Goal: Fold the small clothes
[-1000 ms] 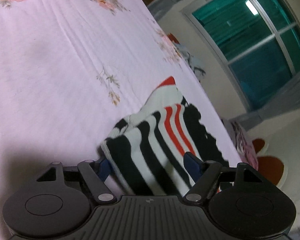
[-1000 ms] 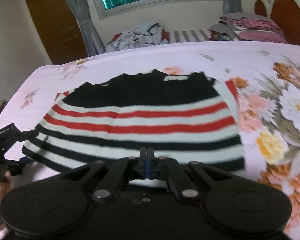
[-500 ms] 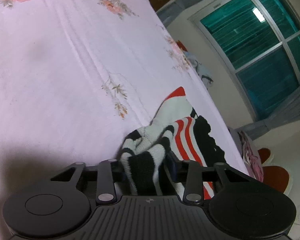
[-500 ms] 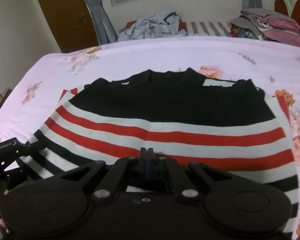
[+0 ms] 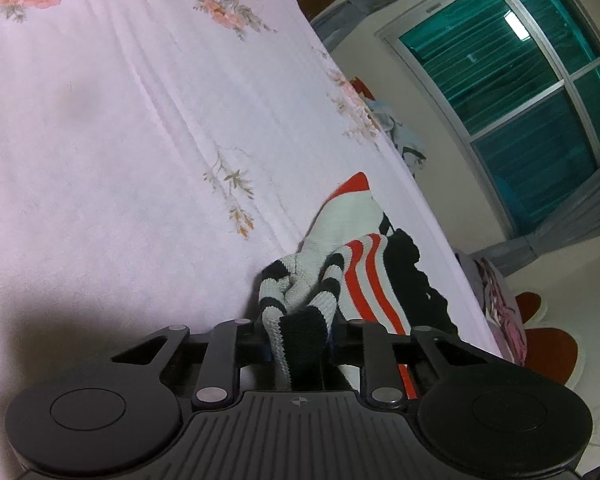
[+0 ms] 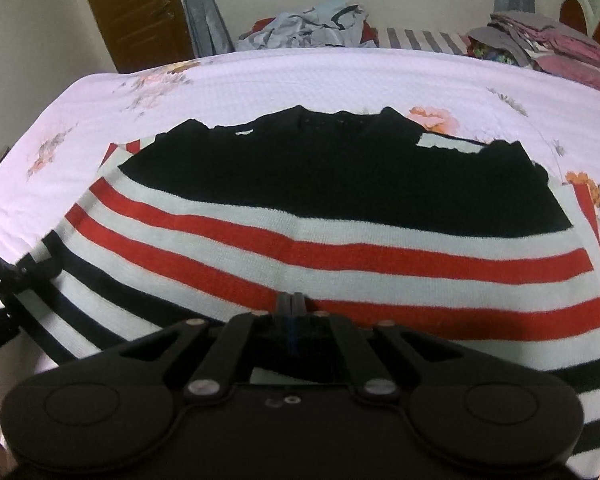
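A small knit sweater (image 6: 332, 208) with a black top and red, white and black stripes lies on the pink floral bedsheet (image 6: 340, 76). My right gripper (image 6: 291, 300) is shut on the sweater's lower hem and holds it over the striped part. My left gripper (image 5: 300, 332) is shut on a bunched striped corner of the sweater (image 5: 312, 300). The left gripper also shows at the left edge of the right wrist view (image 6: 4, 280), at the sweater's left hem corner.
A heap of unfolded clothes (image 6: 312, 28) lies beyond the bed's far edge, and a stack of folded clothes (image 6: 540, 44) sits at the far right. A wooden door (image 6: 136, 12) and a window (image 5: 532, 80) stand behind. Bare bedsheet (image 5: 100, 120) stretches to the left.
My left gripper closed on the sweater's striped corner and bunched it. My right gripper carried the hem forward over the sweater, so the lower stripes now fold toward the black top.
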A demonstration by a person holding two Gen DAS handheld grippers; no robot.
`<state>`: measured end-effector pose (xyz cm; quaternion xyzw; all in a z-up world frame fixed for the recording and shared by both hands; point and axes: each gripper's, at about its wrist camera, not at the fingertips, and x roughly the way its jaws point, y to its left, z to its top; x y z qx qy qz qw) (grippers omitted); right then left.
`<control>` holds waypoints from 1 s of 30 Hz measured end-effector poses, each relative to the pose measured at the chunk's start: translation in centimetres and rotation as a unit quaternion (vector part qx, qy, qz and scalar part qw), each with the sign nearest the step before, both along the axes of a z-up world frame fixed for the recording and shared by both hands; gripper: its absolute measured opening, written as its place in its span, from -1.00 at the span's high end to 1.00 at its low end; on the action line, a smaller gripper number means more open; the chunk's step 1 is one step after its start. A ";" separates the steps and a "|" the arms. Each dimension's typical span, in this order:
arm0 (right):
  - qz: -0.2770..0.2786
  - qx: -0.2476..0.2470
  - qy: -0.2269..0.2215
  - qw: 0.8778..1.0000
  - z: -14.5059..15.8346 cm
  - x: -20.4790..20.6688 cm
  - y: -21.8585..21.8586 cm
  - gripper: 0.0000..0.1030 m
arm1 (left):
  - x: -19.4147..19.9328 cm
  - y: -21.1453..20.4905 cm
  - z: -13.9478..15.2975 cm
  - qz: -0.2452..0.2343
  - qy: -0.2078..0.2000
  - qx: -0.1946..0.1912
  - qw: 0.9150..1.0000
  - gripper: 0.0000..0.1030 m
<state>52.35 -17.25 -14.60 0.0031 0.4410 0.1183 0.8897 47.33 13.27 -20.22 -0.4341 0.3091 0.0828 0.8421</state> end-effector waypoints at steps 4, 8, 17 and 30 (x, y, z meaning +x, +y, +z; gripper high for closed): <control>0.006 0.004 0.001 1.000 0.0 0.2 -0.3 1.00 | -0.2 -0.7 1.6 -0.002 -0.004 0.021 1.000 0.65; -0.011 0.060 0.005 0.998 1.0 0.1 -2.9 0.99 | -0.5 -3.2 5.4 -0.032 -0.038 0.066 0.997 0.68; -0.104 0.131 -0.046 0.985 4.7 -4.2 -15.2 0.85 | 0.5 -17.4 13.1 -0.184 -0.067 0.264 0.945 0.70; -0.157 0.215 -0.021 0.964 4.7 -8.1 -26.6 0.33 | 0.7 -30.4 9.3 -0.366 0.018 0.287 0.885 -0.23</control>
